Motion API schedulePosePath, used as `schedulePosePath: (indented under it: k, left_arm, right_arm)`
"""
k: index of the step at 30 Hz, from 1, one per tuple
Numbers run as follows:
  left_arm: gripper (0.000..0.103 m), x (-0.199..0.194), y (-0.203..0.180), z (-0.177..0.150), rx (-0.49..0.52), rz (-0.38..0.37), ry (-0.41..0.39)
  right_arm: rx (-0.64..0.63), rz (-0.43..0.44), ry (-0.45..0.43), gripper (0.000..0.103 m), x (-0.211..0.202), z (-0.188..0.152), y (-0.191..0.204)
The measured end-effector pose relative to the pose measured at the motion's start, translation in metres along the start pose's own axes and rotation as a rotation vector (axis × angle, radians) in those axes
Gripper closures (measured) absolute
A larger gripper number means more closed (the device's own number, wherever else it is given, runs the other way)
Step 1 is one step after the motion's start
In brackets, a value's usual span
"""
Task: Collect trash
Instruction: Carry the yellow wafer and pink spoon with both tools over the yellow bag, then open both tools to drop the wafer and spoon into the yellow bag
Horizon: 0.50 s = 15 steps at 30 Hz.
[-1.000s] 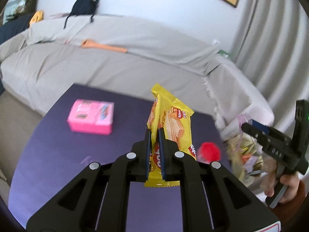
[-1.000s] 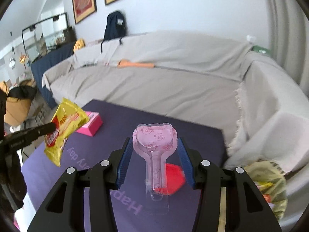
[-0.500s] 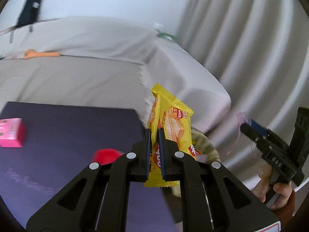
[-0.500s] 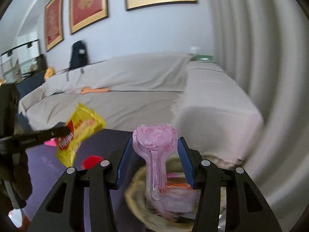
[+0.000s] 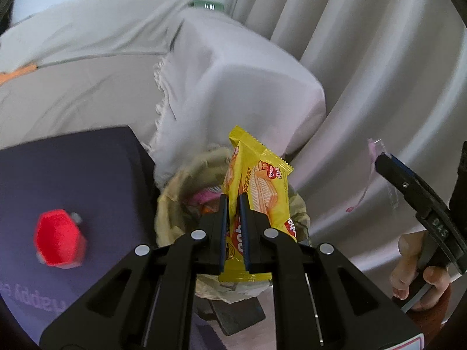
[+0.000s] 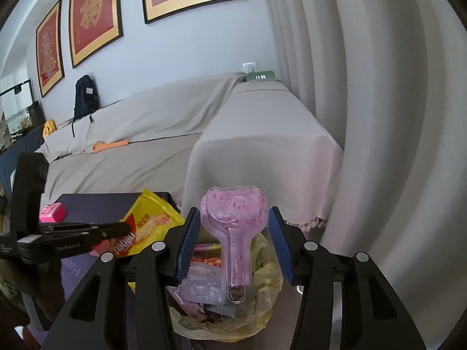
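My left gripper [image 5: 232, 201] is shut on a yellow wafer wrapper [image 5: 259, 186], which stands upright over the mouth of a yellowish trash bag [image 5: 172, 204]. The bag sits just past the corner of the purple table [image 5: 73, 175] and holds several wrappers. My right gripper [image 6: 234, 214] is shut on a clear pink heart-shaped plastic package [image 6: 235, 213], held above the same trash bag [image 6: 265, 265]. In the right wrist view the left gripper [image 6: 122, 227] and its yellow wrapper [image 6: 149, 218] are at the left. A red piece [image 5: 58, 233] lies on the table.
A grey-covered sofa [image 6: 146, 134] runs behind the table, and its armrest [image 5: 248, 81] rises beside the bag. Pale curtains [image 6: 379, 116] hang at the right. A pink box [image 6: 52, 213] rests on the table's far side. A person's hand [image 5: 414, 274] holds the right gripper.
Both grippers swung right, from over the purple table to above the trash bag, each keeping its item. The pink box and the red piece slid off to the left of the views.
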<state>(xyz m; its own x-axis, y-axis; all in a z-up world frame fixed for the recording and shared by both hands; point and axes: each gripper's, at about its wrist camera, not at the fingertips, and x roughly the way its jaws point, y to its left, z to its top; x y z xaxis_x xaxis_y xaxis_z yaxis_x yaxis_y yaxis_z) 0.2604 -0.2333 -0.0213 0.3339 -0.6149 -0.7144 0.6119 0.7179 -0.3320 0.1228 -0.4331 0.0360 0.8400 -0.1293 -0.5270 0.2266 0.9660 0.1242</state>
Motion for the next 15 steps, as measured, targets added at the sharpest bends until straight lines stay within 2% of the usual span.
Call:
schedulePosePath:
  k: [6, 8, 9, 10, 12, 15]
  left_arm:
    - [0.094, 0.045, -0.001, 0.0, -0.045, -0.058, 0.072]
    - [0.08, 0.063, 0.004, 0.0, -0.082, -0.101, 0.125]
    - [0.07, 0.064, 0.006, -0.002, -0.098, -0.108, 0.129]
    - [0.065, 0.064, 0.01, -0.002, -0.118, -0.116, 0.119]
    - [0.061, 0.059, 0.016, -0.003, -0.122, -0.107, 0.095]
    - [0.059, 0.041, 0.023, -0.004, -0.089, -0.042, 0.044]
  right_arm:
    - [0.017, 0.011, 0.018, 0.057, 0.008, -0.008, -0.011]
    - [0.021, 0.025, 0.022, 0.057, 0.013, -0.009, -0.01]
    - [0.024, 0.033, 0.024, 0.057, 0.015, -0.009, -0.01]
    - [0.026, 0.046, 0.027, 0.057, 0.017, -0.01, -0.008]
    - [0.027, 0.07, 0.03, 0.057, 0.022, -0.012, -0.006]
    - [0.026, 0.102, 0.04, 0.057, 0.036, -0.018, 0.003]
